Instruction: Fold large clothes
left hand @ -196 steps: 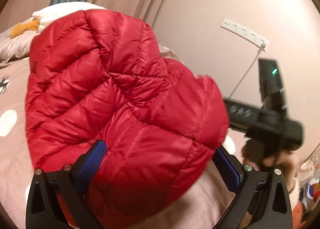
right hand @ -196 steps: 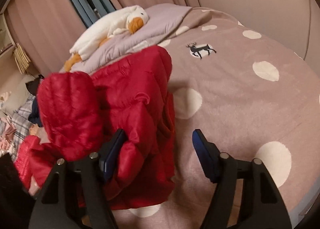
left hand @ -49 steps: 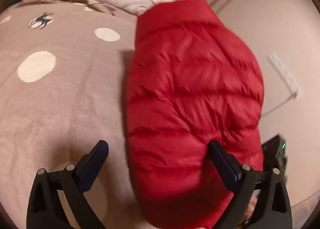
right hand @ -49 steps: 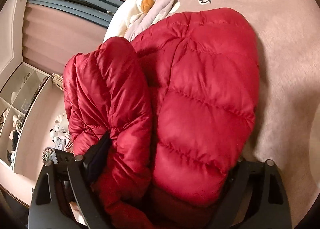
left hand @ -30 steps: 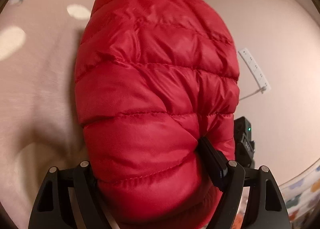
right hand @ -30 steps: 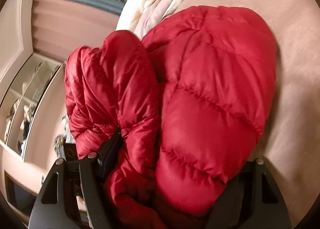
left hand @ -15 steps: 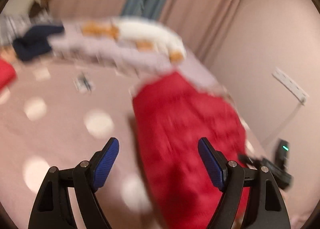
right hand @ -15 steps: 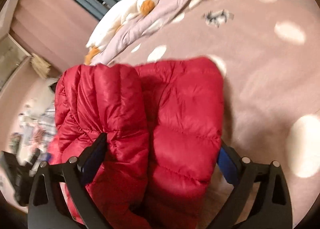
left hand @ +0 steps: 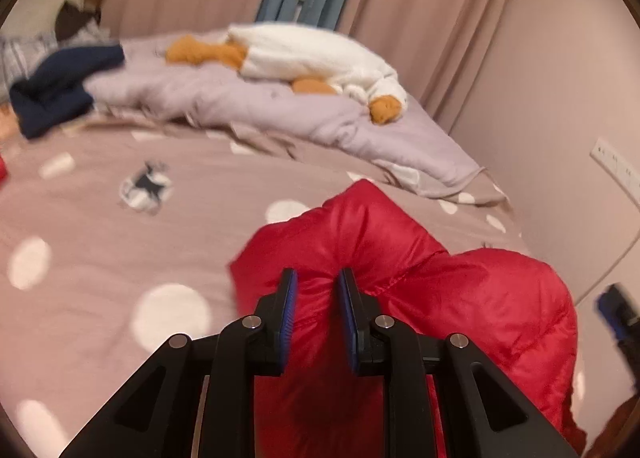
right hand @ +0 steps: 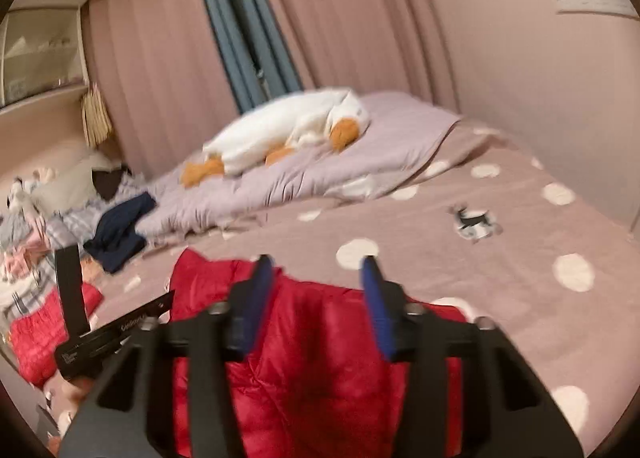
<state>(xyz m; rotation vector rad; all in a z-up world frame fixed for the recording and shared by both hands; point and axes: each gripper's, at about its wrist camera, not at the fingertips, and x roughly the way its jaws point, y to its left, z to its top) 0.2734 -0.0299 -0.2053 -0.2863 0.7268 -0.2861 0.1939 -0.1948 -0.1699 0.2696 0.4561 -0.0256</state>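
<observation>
The red quilted down jacket (left hand: 440,298) lies folded on the dotted pink bedspread (left hand: 100,238). My left gripper (left hand: 316,278) hangs over its near left part. Its jaws are closing to a slim gap in which red fabric shows, and I cannot tell whether the pads touch it. In the right wrist view the jacket (right hand: 320,358) lies below my right gripper (right hand: 318,262). Those jaws are closing too but still stand well apart, with nothing pinched between the tips. The left gripper's black body (right hand: 116,332) sits by the jacket's left corner.
A white plush goose (left hand: 320,54) rests on a lilac quilt (left hand: 280,110) at the head of the bed, with a navy garment (left hand: 56,94) beside it. More clothes, one of them red (right hand: 36,338), are piled at the left. A wall with a power strip (left hand: 616,166) runs along the right.
Both grippers have lifted off the jacket and tilted up toward the curtains. Their jaws, wide around the jacket a second ago, have narrowed. The jacket stays on the bed.
</observation>
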